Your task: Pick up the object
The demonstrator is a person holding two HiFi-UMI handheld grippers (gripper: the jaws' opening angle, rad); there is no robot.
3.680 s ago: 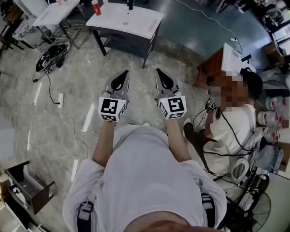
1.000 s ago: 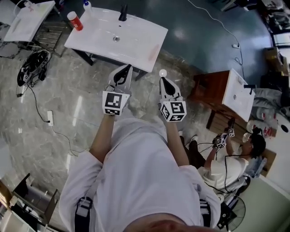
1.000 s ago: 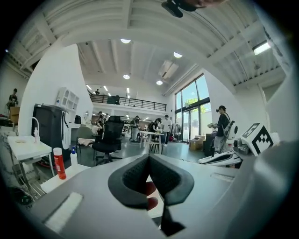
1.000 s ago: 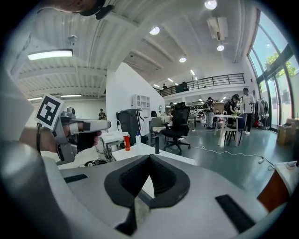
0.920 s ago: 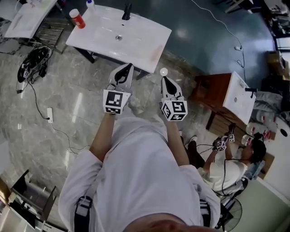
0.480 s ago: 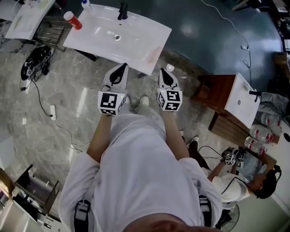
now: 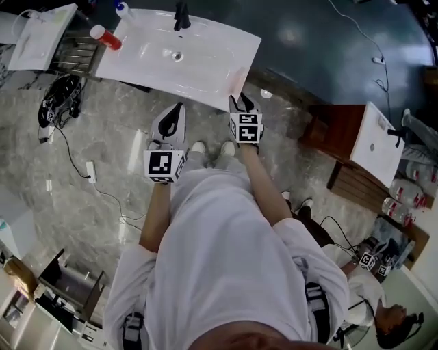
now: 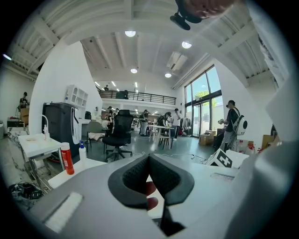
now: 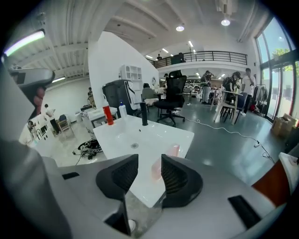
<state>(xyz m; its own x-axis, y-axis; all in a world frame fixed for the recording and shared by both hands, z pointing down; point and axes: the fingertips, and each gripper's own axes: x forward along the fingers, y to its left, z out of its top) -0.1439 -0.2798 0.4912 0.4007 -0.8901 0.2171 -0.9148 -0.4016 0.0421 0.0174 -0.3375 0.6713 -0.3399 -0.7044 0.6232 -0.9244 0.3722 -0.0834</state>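
Two states apply: the left tongs [image 8: 148, 159] are together on nothing, held aside; the right tongs [image 9: 149, 158], jaws just opening, stand apart and unclamped, lined up on the pink object [image 9: 156, 169] by the worktop's [image 9: 122, 136] near right corner, evidently to admit it.

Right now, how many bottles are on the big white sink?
2: a red bottle at the sink's far left corner, and a clear blue-capped bottle right beside it. None looks hidden.

Big open lab/workshop hall: mezzanine railing [image 9: 205, 57], office chair [image 9: 173, 97], tall windows [image 8: 205, 108], sink-top bench [image 7: 212, 56], floor power strip [image 7: 90, 171].
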